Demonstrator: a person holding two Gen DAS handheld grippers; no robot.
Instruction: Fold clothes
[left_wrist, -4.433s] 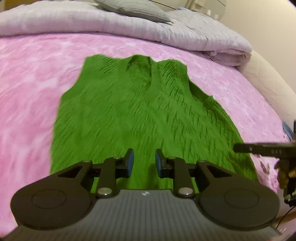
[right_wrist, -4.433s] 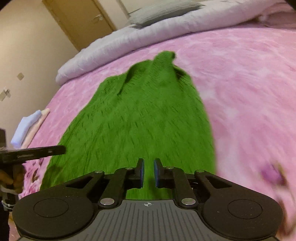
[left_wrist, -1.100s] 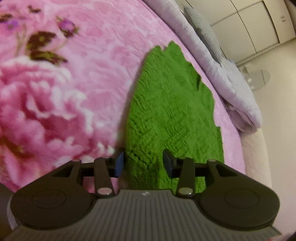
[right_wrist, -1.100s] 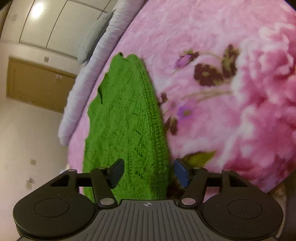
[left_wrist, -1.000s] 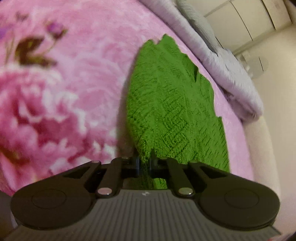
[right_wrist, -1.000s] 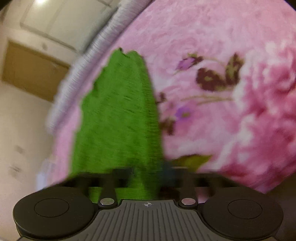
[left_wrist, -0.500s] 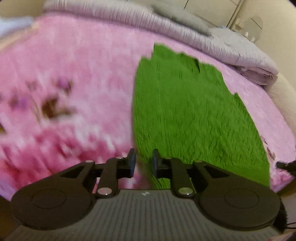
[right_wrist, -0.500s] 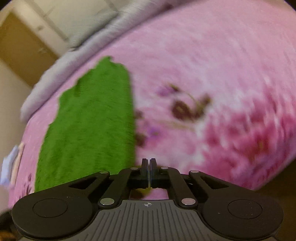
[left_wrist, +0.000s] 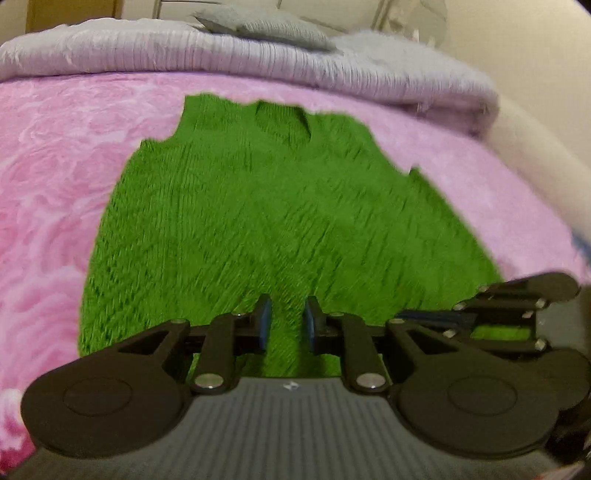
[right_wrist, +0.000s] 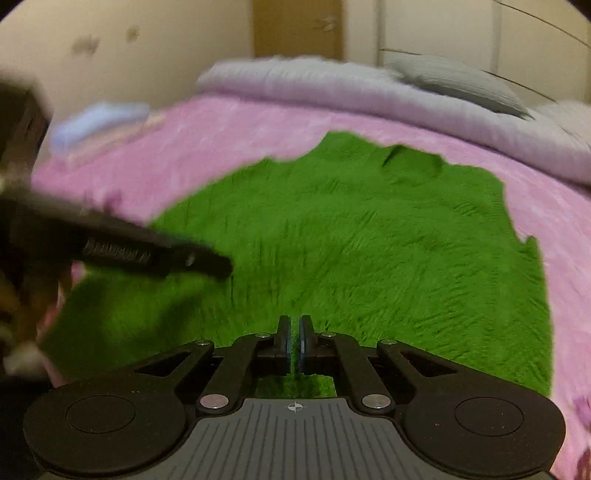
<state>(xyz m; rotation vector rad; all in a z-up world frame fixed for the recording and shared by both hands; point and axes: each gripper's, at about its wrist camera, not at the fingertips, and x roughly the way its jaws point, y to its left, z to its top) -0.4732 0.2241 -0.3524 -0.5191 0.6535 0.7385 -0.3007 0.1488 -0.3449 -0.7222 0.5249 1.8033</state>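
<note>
One green vest (left_wrist: 280, 221), one pink blanket (left_wrist: 55, 155), two pillows (left_wrist: 266, 26).

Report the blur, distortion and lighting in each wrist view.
Left wrist view: the green sweater knit is smeared by motion blur, the fisheye bows the bedding, and the left tongs stay fairly sharp. Right wrist view: heavier blur, strongest on the left tongs' side profile and the pink blanket, while the right tongs are crisp. Lighting is soft and even, without glare.

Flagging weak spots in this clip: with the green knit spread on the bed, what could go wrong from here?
The left gripper is slightly open over the green sweater vest, so a grab may miss the hem. The right gripper looks nearly shut and could pinch only a few loops. Both views are blurred, so the soft pink blanket may bunch unnoticed.
</note>
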